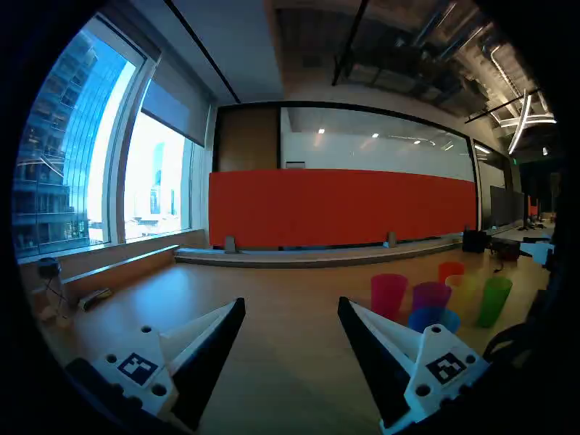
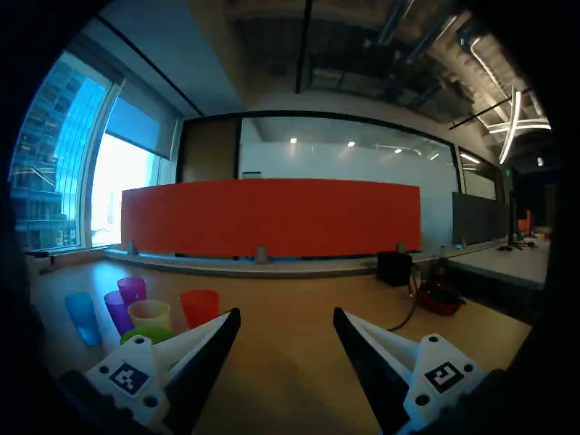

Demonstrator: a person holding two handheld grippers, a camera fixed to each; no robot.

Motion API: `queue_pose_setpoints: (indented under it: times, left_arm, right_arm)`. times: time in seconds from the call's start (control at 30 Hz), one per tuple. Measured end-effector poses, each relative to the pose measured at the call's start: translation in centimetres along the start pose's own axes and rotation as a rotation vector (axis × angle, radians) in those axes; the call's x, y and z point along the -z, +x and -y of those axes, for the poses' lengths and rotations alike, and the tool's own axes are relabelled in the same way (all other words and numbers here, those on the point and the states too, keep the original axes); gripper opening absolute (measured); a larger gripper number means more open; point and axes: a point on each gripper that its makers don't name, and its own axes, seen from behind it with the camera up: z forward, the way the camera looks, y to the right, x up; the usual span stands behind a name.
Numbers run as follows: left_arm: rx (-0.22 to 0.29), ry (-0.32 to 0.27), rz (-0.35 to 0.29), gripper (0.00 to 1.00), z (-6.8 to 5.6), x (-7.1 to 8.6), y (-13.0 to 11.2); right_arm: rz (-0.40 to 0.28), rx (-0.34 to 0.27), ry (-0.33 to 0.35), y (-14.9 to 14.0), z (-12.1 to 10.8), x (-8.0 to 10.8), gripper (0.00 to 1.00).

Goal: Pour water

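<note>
A: Daylight floods in through the window (image 1: 152,188), and its panes are blown out white in both views.
B: The ceiling (image 1: 406,51) sits dark, though a strip lamp (image 2: 511,123) glares.
A: The table (image 1: 290,326) has a soft sheen and faint shadows.
B: Straight lines bow near the edges. Focus is fairly sharp.

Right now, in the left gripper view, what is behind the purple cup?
An orange cup and a yellow cup stand behind the purple cup; their bases are covered.
</note>
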Motion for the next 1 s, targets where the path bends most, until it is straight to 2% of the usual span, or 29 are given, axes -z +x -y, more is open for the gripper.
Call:
queue_pose_setpoints:
  times: [0.37, 0.67, 1.0]
  left_arm:
    - [0.000, -0.003, 0.003, 0.95, -0.1, 0.0, 0.0]
    - [-0.020, 0.027, 0.041, 0.95, 0.8, -0.4, 0.0]
    - [0.013, -0.011, 0.047, 0.95, 0.1, -1.2, 3.6]
  right_arm:
    - [-0.002, 0.002, 0.004, -0.1, 0.1, -0.1, 0.99]
    - [0.043, 0.015, 0.006, -0.6, -0.1, -0.4, 0.99]
    - [0.055, 0.015, 0.037, 3.0, -0.2, -0.9, 0.99]
